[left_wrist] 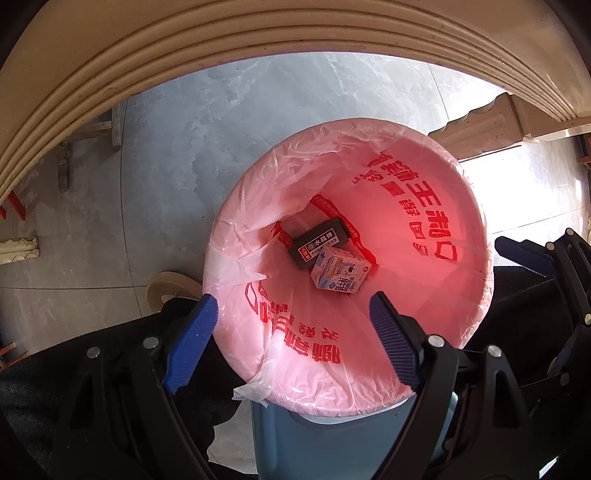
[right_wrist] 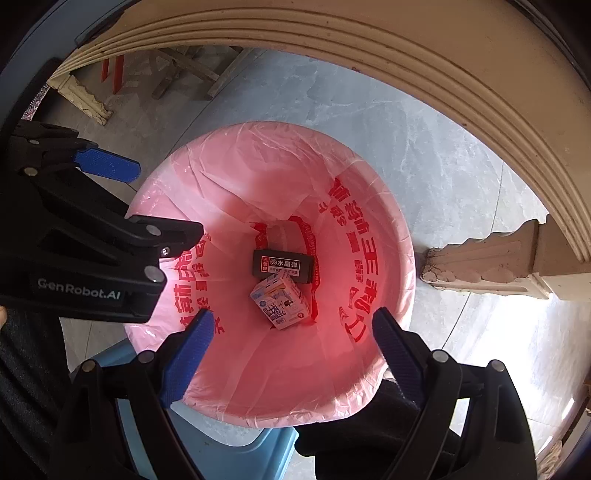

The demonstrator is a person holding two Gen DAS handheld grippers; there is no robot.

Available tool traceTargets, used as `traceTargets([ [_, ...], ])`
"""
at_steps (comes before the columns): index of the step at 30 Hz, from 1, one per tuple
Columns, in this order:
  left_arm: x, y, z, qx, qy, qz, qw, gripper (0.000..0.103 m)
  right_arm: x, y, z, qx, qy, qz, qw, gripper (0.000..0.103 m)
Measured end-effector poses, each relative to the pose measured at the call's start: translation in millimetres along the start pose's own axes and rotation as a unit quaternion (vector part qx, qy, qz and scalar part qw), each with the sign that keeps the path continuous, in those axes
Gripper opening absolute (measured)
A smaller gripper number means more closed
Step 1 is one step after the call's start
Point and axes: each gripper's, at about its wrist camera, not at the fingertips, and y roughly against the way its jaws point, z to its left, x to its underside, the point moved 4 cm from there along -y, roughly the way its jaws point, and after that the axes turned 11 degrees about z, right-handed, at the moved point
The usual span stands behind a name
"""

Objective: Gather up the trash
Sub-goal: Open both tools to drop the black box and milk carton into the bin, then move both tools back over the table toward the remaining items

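Note:
A bin lined with a pink bag (left_wrist: 258,206) printed with red characters fills both views from above. At its bottom lie a black box with a white label (left_wrist: 317,242) and a small white carton (left_wrist: 340,271) that touches it. My left gripper (left_wrist: 293,304) points down over the bin's near rim, open, with nothing between its blue pads. In the right wrist view the same bag (right_wrist: 229,147), black box (right_wrist: 282,266) and carton (right_wrist: 280,302) show. My right gripper (right_wrist: 292,317) hangs open and empty above them, and the left gripper (right_wrist: 168,201) reaches in from the left.
A cream table edge with grooves (left_wrist: 258,33) arcs overhead, with a carved leg (right_wrist: 498,258) to the right of the bin. A light blue stool (right_wrist: 221,454) sits beside the bin. Dark clothing of a person (left_wrist: 74,369) and a pale slipper (left_wrist: 166,291) lie at the left, on grey floor.

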Motion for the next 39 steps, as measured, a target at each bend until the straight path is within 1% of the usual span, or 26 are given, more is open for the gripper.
traceTargets([
  [3, 11, 15, 3, 0.006, 0.002, -0.006, 1.0000, 0.082, 3, 13, 0, -0.004, -0.007, -0.010, 1.000, 0.085],
  [5, 20, 30, 6, 0.013, 0.005, -0.009, 0.9999, 0.082, 7, 27, 1, -0.017, -0.013, -0.020, 1.000, 0.085],
  [8, 36, 64, 12, 0.019, 0.011, -0.024, 0.9995, 0.082, 14, 59, 4, -0.032, -0.011, -0.040, 0.999, 0.085],
  [10, 45, 97, 19, 0.023, 0.015, -0.037, 0.9989, 0.082, 18, 86, 6, -0.037, -0.006, -0.057, 0.998, 0.085],
  [12, 50, 135, 26, 0.021, 0.020, -0.056, 0.9980, 0.082, 20, 118, 5, -0.040, 0.001, -0.073, 0.997, 0.085],
  [14, 53, 177, 33, 0.015, 0.027, -0.084, 0.9960, 0.082, 19, 152, -1, -0.036, -0.001, -0.088, 0.996, 0.086],
  [17, 55, 242, 40, 0.016, 0.031, -0.128, 0.9911, 0.083, 11, 208, -15, -0.038, -0.006, -0.112, 0.993, 0.092],
  [19, 56, 280, 38, 0.017, 0.019, -0.148, 0.9886, 0.087, 3, 246, -24, -0.037, -0.007, -0.128, 0.991, 0.092],
  [22, 55, 330, 30, 0.030, -0.008, -0.162, 0.9862, 0.087, -8, 305, -37, -0.027, -0.006, -0.161, 0.987, 0.092],
  [23, 55, 346, 28, 0.024, -0.013, -0.169, 0.9853, 0.087, -11, 324, -41, -0.023, -0.004, -0.172, 0.985, 0.092],
  [26, 57, 382, 20, -0.013, -0.021, -0.191, 0.9813, 0.087, -20, 373, -59, -0.021, -0.008, -0.198, 0.980, 0.095],
  [30, 49, 417, 14, -0.039, -0.022, -0.215, 0.9756, 0.088, -31, 417, -83, -0.025, -0.032, -0.222, 0.974, 0.095],
  [33, 41, 425, 11, -0.041, -0.028, -0.215, 0.9754, 0.088, -39, 436, -101, -0.007, -0.050, -0.236, 0.970, 0.095],
  [36, 30, 427, 7, -0.037, -0.029, -0.218, 0.9747, 0.088, -46, 439, -116, 0.005, -0.066, -0.241, 0.968, 0.095],
  [39, 18, 417, 5, -0.036, -0.032, -0.204, 0.9779, 0.088, -53, 432, -129, 0.005, -0.079, -0.235, 0.969, 0.095],
])
